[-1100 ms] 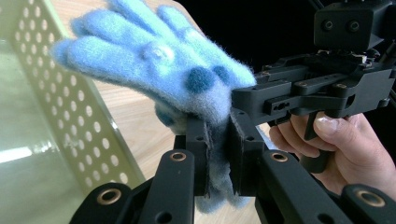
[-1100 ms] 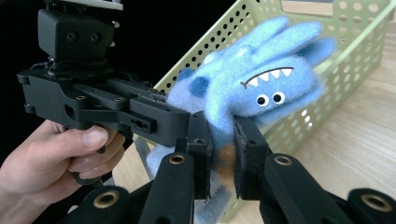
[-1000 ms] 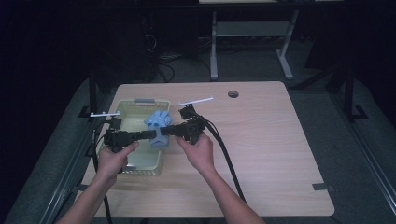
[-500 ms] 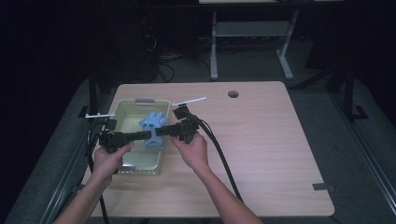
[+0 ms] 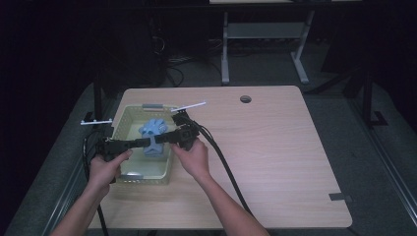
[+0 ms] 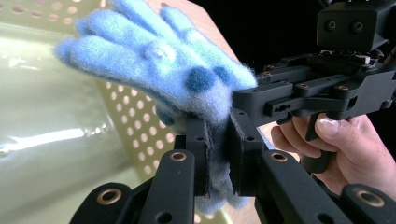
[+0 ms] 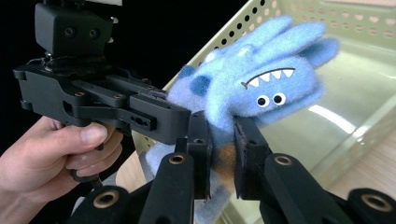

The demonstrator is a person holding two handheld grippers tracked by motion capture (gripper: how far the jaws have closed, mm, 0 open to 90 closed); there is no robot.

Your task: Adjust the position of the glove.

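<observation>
The person holds a fuzzy blue monster glove (image 5: pixel 153 133) over the pale green perforated basket (image 5: pixel 129 117) that stands at the left side of the worktop (image 5: pixel 275 147). Both tools grasp it: the left gripper (image 6: pixel 217 154) is clenched on its cuff, and the right gripper (image 7: pixel 219 151) pinches the same cuff from the opposite side. It looks like the step of lowering the glove into the basket; next, I think, both must release together. The left hand (image 5: pixel 105 167) and right hand (image 5: pixel 193 156) reach forward, the grippers pointing toward each other.
</observation>
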